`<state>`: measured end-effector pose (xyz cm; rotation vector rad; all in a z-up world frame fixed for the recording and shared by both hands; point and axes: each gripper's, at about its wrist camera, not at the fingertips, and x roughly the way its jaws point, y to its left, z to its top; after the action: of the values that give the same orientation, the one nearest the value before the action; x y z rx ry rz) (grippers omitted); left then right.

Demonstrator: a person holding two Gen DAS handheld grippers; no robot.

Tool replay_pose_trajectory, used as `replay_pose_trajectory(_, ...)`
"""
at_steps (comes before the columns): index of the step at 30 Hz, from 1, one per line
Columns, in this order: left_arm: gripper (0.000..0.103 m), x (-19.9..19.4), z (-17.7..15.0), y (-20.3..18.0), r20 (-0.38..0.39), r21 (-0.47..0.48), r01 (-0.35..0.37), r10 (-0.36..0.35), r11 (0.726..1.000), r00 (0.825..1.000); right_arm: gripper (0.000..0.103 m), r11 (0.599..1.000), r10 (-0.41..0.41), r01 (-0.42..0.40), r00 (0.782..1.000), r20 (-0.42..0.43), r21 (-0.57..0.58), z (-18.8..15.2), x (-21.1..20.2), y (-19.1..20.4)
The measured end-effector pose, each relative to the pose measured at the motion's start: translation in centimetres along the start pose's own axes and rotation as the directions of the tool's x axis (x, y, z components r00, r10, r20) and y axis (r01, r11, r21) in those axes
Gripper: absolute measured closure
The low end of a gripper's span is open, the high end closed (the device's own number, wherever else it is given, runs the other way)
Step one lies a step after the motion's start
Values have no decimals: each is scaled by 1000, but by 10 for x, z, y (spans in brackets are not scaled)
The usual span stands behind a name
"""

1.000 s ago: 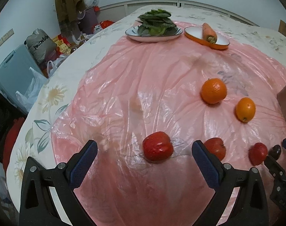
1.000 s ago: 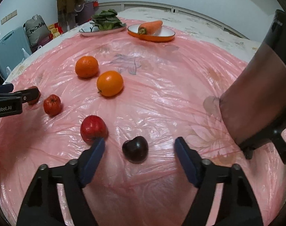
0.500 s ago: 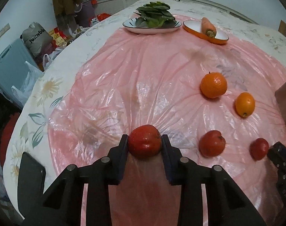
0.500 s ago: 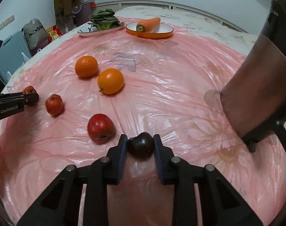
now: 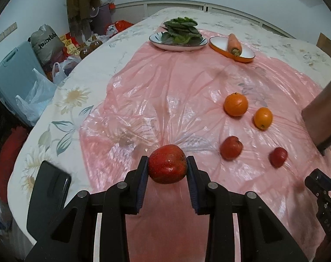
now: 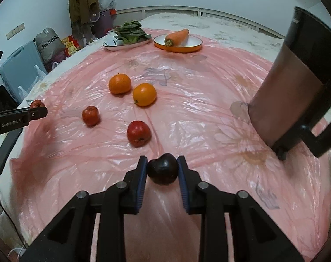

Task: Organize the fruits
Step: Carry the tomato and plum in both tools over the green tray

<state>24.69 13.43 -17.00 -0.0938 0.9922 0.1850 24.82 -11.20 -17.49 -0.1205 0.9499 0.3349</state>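
My left gripper (image 5: 167,167) is shut on a red apple (image 5: 167,163) and holds it above the pink sheet. My right gripper (image 6: 162,170) is shut on a dark plum (image 6: 162,169), also lifted. On the sheet lie two oranges (image 6: 119,84) (image 6: 144,94) and two small red fruits (image 6: 90,115) (image 6: 138,133). They show in the left wrist view too: oranges (image 5: 235,104) (image 5: 262,118), red fruits (image 5: 231,147) (image 5: 278,156). The left gripper with its apple (image 6: 37,104) shows at the left edge of the right wrist view.
At the far end stand a plate of greens (image 6: 128,41) and an orange-rimmed plate (image 6: 193,44) with a carrot (image 6: 176,36). A dark brown chair back (image 6: 296,83) rises at the right. Bags and a blue box (image 5: 14,74) lie on the floor left of the table.
Both grippers have closed on their fruits, the left on the red apple and the right on the dark plum, and lifted them off the sheet.
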Motion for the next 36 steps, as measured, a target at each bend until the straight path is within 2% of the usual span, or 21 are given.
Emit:
replay_pose_trajectory(14, 74, -64, -28, -10, 24, 14, 32, -33, 999, 999, 103, 1000, 2, -4, 999, 42, 30, -27, -69, -16)
replay_pose_trajectory(21, 74, -100, -47, -24, 32, 57, 56, -58, 997, 998, 103, 999, 12, -16, 998, 69, 50, -45, -102, -24)
replay_pose_trajectory(30, 74, -134, -67, -70, 36, 126, 95, -100, 987, 994, 103, 996, -5, -4, 996, 93, 87, -72, -141, -51)
replay_pose_trajectory(36, 74, -156, -76, -117, 38, 192, 133, -143, 972, 989, 103, 992, -33, 18, 993, 112, 127, -90, -169, -82)
